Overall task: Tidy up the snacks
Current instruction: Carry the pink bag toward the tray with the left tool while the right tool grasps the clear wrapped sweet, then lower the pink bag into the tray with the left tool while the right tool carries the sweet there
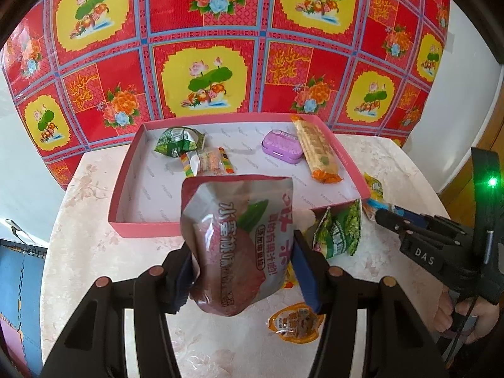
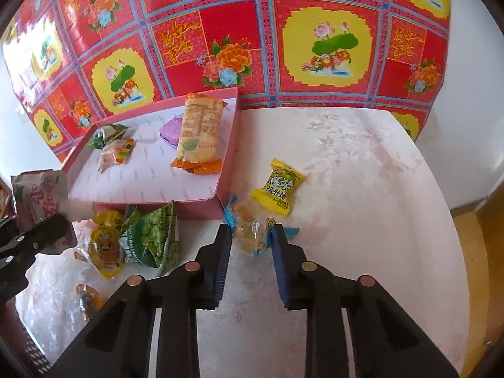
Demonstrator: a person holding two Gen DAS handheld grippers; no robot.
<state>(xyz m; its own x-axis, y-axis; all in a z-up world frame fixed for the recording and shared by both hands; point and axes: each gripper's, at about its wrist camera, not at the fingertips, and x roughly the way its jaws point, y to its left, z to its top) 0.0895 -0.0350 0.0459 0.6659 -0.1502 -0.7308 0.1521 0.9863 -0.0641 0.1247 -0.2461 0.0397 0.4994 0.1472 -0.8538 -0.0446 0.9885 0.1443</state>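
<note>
My left gripper (image 1: 244,261) is shut on a pink fruit-print pouch (image 1: 239,236), held upright just in front of the pink box (image 1: 151,230). The box holds a green pack (image 1: 178,141), a small striped pack (image 1: 208,160), a purple tin (image 1: 281,146) and a long orange cracker pack (image 1: 316,148). In the right wrist view my right gripper (image 2: 251,237) points down at the table by the box's near right corner. Its blue pads touch both sides of a blue-edged clear snack pack (image 2: 247,230). The right gripper's tips (image 1: 386,217) also show from the left wrist.
Loose on the pale table (image 2: 346,189): a yellow candy pack (image 2: 278,189), a green pea pack (image 2: 151,239), a yellow jelly cup (image 2: 105,249) and an orange cup (image 1: 294,321). A red patterned cloth (image 2: 315,47) hangs behind. A hand (image 1: 466,318) holds the right gripper.
</note>
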